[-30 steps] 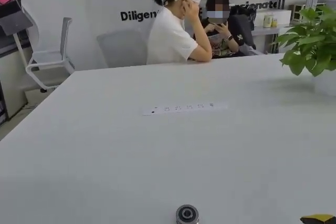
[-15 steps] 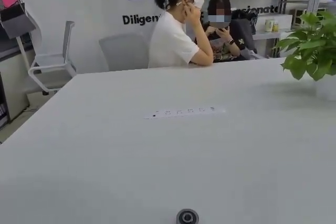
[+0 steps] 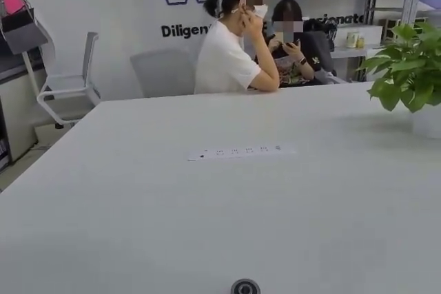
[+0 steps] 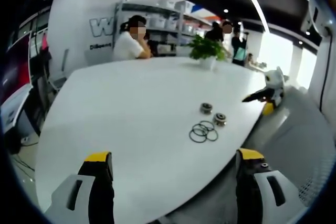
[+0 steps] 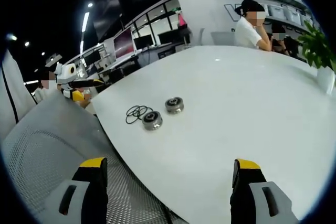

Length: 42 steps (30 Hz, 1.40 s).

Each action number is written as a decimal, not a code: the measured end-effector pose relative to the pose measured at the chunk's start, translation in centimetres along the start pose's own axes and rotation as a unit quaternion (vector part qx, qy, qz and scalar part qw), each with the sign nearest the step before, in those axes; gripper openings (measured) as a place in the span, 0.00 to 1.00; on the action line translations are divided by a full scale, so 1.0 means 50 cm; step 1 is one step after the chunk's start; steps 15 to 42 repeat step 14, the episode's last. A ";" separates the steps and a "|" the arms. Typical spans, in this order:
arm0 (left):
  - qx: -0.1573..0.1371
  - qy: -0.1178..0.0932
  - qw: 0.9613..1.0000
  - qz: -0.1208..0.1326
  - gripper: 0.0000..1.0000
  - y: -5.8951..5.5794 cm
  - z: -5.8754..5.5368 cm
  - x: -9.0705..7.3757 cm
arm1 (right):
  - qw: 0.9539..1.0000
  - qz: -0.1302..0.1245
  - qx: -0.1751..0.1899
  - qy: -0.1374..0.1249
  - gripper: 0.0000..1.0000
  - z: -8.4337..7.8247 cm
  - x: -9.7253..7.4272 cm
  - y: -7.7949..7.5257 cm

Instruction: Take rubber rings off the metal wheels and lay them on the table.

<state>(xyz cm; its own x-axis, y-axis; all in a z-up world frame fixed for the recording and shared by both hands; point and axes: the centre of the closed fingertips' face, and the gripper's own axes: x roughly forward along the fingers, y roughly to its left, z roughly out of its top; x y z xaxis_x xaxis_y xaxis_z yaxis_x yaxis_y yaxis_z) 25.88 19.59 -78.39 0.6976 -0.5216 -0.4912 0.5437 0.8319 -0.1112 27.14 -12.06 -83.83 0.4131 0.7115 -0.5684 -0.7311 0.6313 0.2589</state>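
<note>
So, the left gripper (image 4: pixel 173 157) was held low, off the near edge of the table (image 4: pixel 131 108). Its jaws were spread about as wide as they'd go and nothing was gripped between them. Same story for the right gripper (image 5: pixel 168 163): wide open, empty, held off the edge from the other side. Both were aimed across at the work but kept well apart from it, which reads like a pause between grabs rather than a reach.

The metal wheels (image 5: pixel 174 105), two of them, were stood close together near the table's edge, probably so they could be reached without leaning. The rubber rings (image 5: pixel 137 113) were laid flat on the table just beside the wheels, on the edge side. They made a loose overlapping bunch of thin black loops. An exact count couldn't be made, but it looked like several.

Whether any ring was left on either wheel couldn't be told, since the grooves were too small to make out. With a pile already on the table, the job was judged well along, maybe done.

In the head view the gaze was lifted across the table toward two seated people (image 3: pixel 234 53) and a plant (image 3: pixel 406 67). One wheel (image 3: pixel 245 287) was caught at the very bottom.
</note>
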 end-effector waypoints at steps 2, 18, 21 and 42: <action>-0.001 -0.001 1.000 -0.001 0.99 -0.001 0.000 0.000 | 1.000 -0.001 0.001 0.000 0.99 0.000 -0.001 0.000; -0.003 -0.005 1.000 0.000 0.98 -0.001 0.001 -0.002 | 1.000 -0.006 0.003 0.000 0.96 0.002 -0.007 0.001; -0.003 -0.005 1.000 0.000 0.98 -0.001 0.001 -0.002 | 1.000 -0.006 0.003 0.000 0.96 0.002 -0.007 0.001; -0.003 -0.005 1.000 0.000 0.98 -0.001 0.001 -0.002 | 1.000 -0.006 0.003 0.000 0.96 0.002 -0.007 0.001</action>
